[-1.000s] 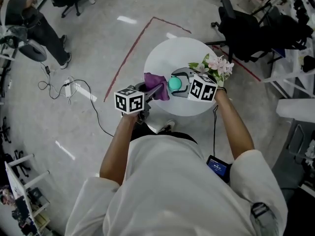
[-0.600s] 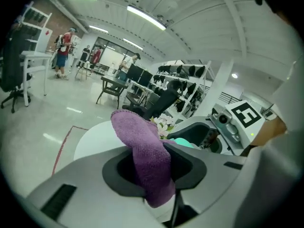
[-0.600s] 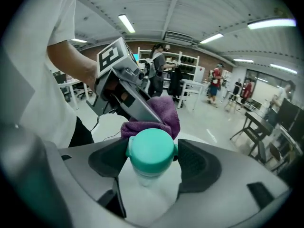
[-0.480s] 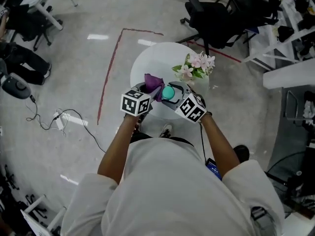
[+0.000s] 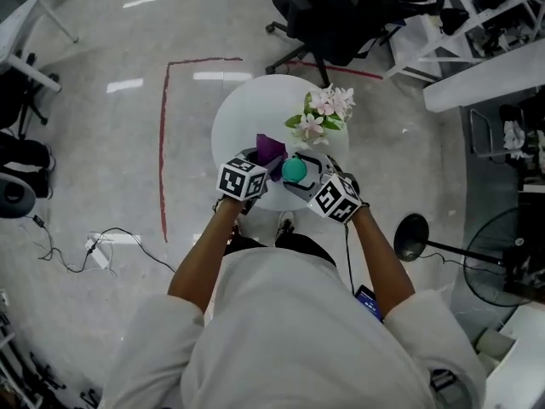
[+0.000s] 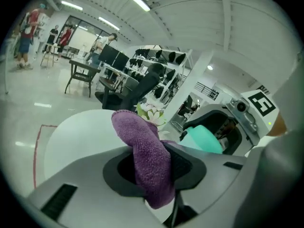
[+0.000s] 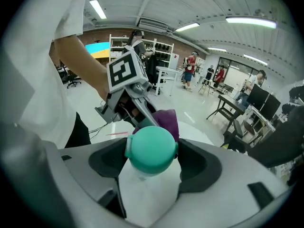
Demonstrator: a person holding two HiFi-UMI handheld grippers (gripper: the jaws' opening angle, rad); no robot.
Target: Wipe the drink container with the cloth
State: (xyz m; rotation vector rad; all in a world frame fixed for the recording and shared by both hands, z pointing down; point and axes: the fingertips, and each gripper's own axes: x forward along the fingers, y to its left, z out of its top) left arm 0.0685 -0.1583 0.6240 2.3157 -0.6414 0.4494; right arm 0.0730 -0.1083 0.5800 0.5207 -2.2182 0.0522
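Head view: left gripper clamped on purple microfibre cloth; right gripper clamped on translucent teal-lidded drink container above round white table. Over last second, grippers drawn closer; cloth now just beside lid. Wiping stroke likely imminent.

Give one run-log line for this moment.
left gripper: shut on purple microfibre cloth | right gripper: shut on teal-capped drink bottle | cloth beside bottle

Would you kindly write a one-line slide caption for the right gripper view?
Right gripper holds a white drink bottle with a teal cap, a purple fuzzy cloth just behind it.
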